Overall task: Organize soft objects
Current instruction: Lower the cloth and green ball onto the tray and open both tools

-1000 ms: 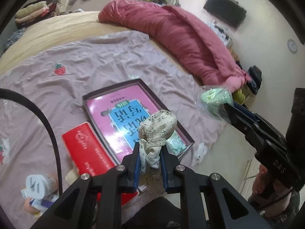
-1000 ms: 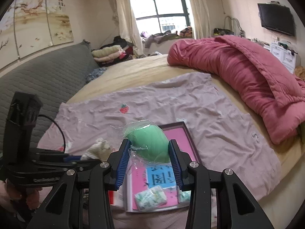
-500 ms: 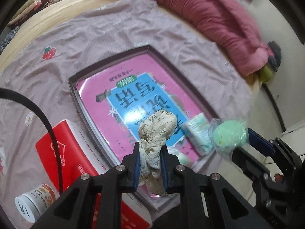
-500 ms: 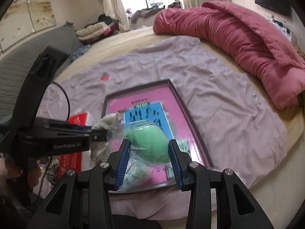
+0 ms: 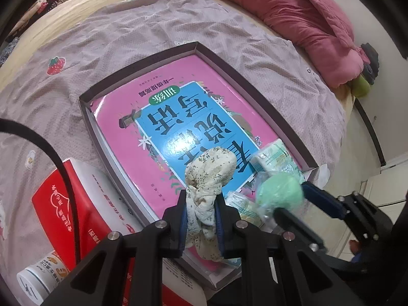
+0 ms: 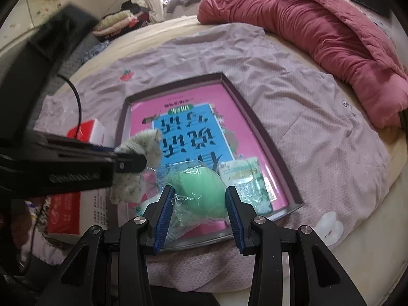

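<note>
The left gripper (image 5: 201, 219) pinches a bunched floral cloth (image 5: 209, 170) between its blue pads, holding it above the near end of the shallow dark box (image 5: 142, 63) that lies on the lilac bedsheet (image 5: 127, 25). Just to the cloth's right, the right gripper (image 6: 200, 211) clamps a green sponge in clear wrap (image 6: 201, 191) over the same near end of the box. A pink-and-blue book (image 5: 178, 107) fills the box, two small tissue packs (image 5: 278, 155) sit at its near right corner, and a red carton (image 5: 76, 204) lies just beside its left wall.
</note>
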A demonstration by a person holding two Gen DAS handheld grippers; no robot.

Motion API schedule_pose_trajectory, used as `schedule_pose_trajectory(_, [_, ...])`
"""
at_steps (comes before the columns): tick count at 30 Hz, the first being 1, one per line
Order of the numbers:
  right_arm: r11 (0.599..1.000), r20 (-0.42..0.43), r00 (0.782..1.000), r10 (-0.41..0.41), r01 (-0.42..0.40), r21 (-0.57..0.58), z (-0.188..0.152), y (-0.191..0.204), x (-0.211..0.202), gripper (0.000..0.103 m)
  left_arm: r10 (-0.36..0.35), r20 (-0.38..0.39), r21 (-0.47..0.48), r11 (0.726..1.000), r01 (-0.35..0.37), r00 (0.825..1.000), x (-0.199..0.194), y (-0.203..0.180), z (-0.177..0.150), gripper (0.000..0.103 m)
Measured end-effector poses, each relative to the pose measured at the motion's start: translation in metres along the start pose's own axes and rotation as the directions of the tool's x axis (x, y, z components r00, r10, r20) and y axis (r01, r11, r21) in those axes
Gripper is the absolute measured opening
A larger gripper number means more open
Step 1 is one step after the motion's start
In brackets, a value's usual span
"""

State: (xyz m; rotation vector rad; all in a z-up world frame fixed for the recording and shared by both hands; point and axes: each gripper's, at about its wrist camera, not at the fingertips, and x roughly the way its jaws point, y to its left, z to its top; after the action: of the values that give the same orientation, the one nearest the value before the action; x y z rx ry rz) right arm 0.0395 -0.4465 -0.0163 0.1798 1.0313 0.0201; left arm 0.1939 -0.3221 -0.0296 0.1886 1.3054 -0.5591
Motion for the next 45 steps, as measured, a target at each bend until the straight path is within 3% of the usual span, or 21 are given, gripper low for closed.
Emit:
schedule_pose_trajectory(10, [0.995,-0.014,0.995,-0.1,0.1,-0.009,-0.003,-0.01,0.015,0.043,-0.002,-0.033,0.004,1.0,0.002,0.999,0.016,0.001,-0.001,0.02])
schedule_pose_trajectory(32, [0.995,0.002,0.996,-0.085,0.085,-0.046,-0.008,-0.004,0.019,0.047,0.022,-0.071,0.042,0.999,-0.019,0.997,0.029,-0.009,0.003,0.02])
schedule_pose_trajectory(37, [0.994,0.013,0.996,-0.093,0.093,-0.062,-0.009,-0.003,0.016,0.059,0.031,-0.077,0.046,0.999,-0.028,0.996,0.033,-0.011,0.005,0.02])
schedule_pose_trajectory(45, [0.993,0.033,0.996,-0.086,0.088,-0.081,-0.01,-0.009,0.003,0.061,0.066,-0.1,0.067,0.996,-0.059,0.993,0.044,-0.017,0.007,0.021])
